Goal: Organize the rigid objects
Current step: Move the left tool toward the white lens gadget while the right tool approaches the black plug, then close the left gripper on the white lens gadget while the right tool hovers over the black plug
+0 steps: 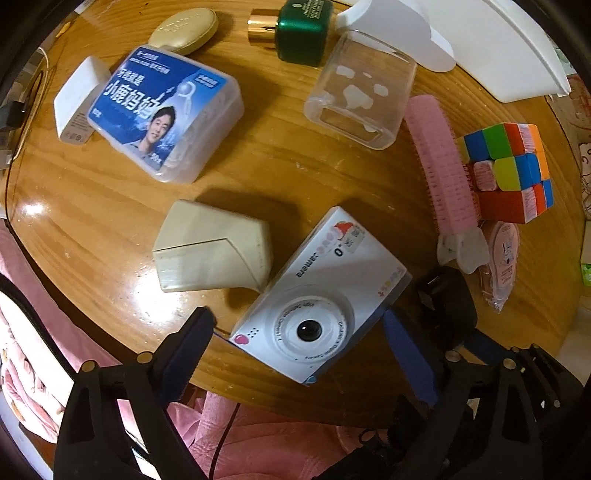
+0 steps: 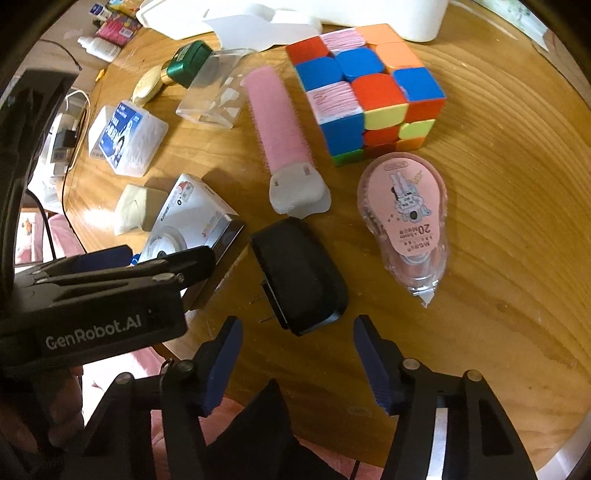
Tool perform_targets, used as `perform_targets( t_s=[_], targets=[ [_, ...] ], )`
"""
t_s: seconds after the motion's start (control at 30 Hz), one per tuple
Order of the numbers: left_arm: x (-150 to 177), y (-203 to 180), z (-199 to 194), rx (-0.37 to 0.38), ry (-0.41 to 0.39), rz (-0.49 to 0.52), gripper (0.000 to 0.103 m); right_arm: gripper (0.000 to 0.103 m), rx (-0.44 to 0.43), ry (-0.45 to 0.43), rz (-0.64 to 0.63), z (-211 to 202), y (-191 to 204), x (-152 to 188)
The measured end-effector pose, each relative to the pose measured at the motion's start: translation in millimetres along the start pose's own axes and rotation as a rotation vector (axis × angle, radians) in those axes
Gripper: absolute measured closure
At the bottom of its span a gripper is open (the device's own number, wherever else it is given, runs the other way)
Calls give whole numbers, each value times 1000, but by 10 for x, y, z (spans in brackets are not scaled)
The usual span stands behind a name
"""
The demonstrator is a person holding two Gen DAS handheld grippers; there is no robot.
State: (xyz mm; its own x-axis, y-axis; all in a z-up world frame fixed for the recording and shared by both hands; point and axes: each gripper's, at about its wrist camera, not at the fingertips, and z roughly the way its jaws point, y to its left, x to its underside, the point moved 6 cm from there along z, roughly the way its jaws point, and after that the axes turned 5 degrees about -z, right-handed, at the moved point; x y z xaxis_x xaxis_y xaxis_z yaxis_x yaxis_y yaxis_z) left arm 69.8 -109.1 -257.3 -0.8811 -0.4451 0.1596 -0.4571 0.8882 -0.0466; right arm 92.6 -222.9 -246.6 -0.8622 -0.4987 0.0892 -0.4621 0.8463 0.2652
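The left hand-held gripper (image 1: 295,347) points down at the near edge of the round wooden table (image 1: 295,177), its jaws spread wide on either side of a white toy camera (image 1: 317,299). The blue pads (image 1: 188,350) stand just off the camera's ends; I cannot tell if the right pad touches it. The camera lies lens-up, one corner over the table's edge, with a cream box (image 1: 214,251) just beside it.

The right hand-held gripper (image 2: 297,363) hovers over a black charger (image 2: 299,273), jaws about half open and apart from it; the charger lies just ahead of the fingertips, not between them.

Beyond the charger lie a pink hair roller clip (image 2: 280,136), a colour cube (image 2: 369,92) and a pink correction tape (image 2: 406,218) in clear wrap. The cube and the tape are near each other, the roller just left of the cube.

Farther back sit a clear plastic box (image 1: 362,92) on its side, a green bottle (image 1: 299,29) with a gold cap, a cream oval case (image 1: 184,29), a floss-pick box (image 1: 166,110) with a blue label, and a white block (image 1: 77,99) touching it. A white tray (image 1: 498,48) stands at the far edge.
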Motion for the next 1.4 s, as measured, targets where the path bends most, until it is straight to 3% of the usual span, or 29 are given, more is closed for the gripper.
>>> perform_targets(
  t_s=[0.47, 0.53, 0.63, 0.73, 1.07, 1.4],
  targets=[
    [26, -70, -32, 47, 11, 4, 22, 58, -12, 28, -15, 102, -66, -40],
    [11, -69, -17, 57, 12, 5, 23, 74, -23, 29, -13, 112, -39, -42],
    [13, -71, -17, 64, 14, 2, 25, 91, -26, 31, -2, 119, -96, -40],
    [38, -28, -25, 73, 15, 7, 28, 95, -33, 32, 11, 150, -123, -45],
    [209, 62, -39, 121, 17, 11, 39, 96, -41, -1, 31, 103, -232, -1],
    [429, 218, -206, 143, -27, 10, 40, 94, -60, -38, 124, -118, -451, 102]
  ],
)
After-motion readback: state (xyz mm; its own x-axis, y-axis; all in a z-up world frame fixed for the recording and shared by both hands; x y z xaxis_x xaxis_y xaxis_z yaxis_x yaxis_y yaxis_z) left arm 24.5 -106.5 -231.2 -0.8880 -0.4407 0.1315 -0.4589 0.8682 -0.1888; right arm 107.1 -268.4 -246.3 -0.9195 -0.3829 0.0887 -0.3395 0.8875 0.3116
